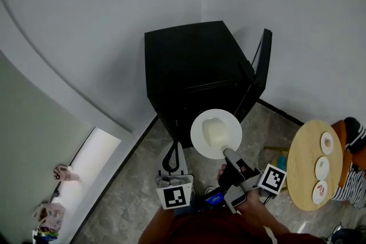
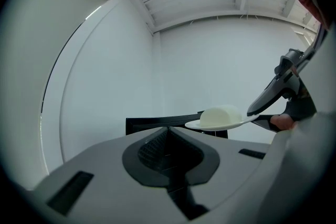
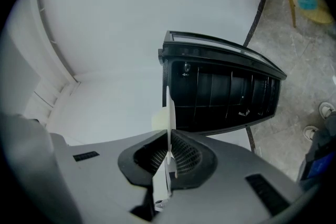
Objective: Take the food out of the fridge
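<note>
White plate [image 1: 200, 144] bearing a pale lump of food [image 1: 215, 131], before the open black fridge [image 1: 189, 60], right gripper [image 1: 229, 153] clamped on the plate's rim, left gripper [image 2: 168, 134] closed on nothing

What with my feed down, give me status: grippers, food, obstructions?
Right hand-held gripper shut on plate rim. Left hand-held gripper shut, empty. Food on plate, clear of open fridge. Nothing blocking.

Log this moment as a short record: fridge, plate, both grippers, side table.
fridge: black fridge, door open
plate: white plate carrying pale food, held in front of the fridge
right: right gripper shut on the plate's rim
left: left gripper jaws together, nothing between them
side table: round wooden table with three small dishes
</note>
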`<state>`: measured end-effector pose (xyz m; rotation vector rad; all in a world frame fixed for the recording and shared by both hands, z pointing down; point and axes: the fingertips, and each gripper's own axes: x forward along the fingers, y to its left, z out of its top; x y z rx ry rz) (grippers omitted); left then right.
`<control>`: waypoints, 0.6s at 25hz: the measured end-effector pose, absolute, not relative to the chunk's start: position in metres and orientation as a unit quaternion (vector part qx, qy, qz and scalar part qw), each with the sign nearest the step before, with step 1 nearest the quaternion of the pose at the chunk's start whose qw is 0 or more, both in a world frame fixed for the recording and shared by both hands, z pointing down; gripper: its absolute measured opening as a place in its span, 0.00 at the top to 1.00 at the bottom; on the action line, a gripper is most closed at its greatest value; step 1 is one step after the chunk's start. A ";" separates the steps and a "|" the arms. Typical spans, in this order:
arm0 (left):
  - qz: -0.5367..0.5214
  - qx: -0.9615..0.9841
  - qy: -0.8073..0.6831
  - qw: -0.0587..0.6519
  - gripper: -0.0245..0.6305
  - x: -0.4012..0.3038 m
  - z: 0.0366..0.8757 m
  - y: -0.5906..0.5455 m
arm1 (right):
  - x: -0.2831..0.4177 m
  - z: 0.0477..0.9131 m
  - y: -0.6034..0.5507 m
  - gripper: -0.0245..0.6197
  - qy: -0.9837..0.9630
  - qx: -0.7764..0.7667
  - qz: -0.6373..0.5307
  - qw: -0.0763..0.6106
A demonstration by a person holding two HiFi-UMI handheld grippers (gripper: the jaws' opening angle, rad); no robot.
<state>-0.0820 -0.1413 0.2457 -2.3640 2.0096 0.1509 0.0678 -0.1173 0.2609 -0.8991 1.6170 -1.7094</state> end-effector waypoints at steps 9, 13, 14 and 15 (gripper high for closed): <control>0.043 -0.760 0.648 0.020 0.94 -0.085 0.251 -0.144 | 0.072 0.263 -0.119 0.91 0.608 -0.342 -0.648 0.306; 0.042 -0.758 0.651 0.019 0.94 -0.086 0.251 -0.143 | 0.073 0.265 -0.118 0.91 0.604 -0.342 -0.652 0.306; 0.041 -0.758 0.651 0.018 0.94 -0.087 0.251 -0.144 | 0.073 0.265 -0.118 0.91 0.604 -0.342 -0.652 0.306; 0.041 -0.757 0.652 0.018 0.94 -0.087 0.251 -0.144 | 0.072 0.265 -0.119 0.91 0.604 -0.341 -0.653 0.305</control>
